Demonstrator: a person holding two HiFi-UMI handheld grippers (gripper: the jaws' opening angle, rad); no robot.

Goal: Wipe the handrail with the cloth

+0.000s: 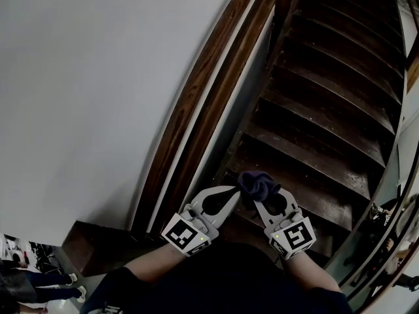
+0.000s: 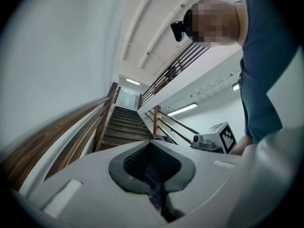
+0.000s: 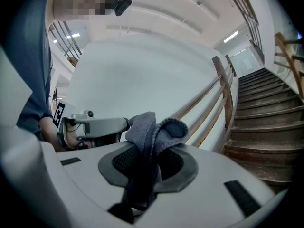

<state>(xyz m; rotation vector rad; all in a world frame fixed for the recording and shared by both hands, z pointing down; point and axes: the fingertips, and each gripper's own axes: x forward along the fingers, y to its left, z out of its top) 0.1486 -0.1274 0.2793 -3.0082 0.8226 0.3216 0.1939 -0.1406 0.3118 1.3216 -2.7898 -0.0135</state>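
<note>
The dark wooden handrail (image 1: pixel 196 103) climbs along the white wall on the left of the stairs; it also shows in the left gripper view (image 2: pixel 57 132) and the right gripper view (image 3: pixel 204 99). A dark blue-grey cloth (image 1: pixel 256 183) is bunched at the tip of my right gripper (image 1: pixel 259 199), which is shut on it (image 3: pixel 152 127). My left gripper (image 1: pixel 233 194) sits just left of the cloth, jaws together, tips almost at the cloth. Both grippers hang low over the bottom steps, right of the rail and apart from it.
Dark wooden stairs (image 1: pixel 327 110) rise ahead. A second railing with a newel post (image 2: pixel 156 120) borders the right side (image 1: pixel 393 195). The white wall (image 1: pixel 85 90) fills the left. People stand on the floor below at the bottom left (image 1: pixel 33 283).
</note>
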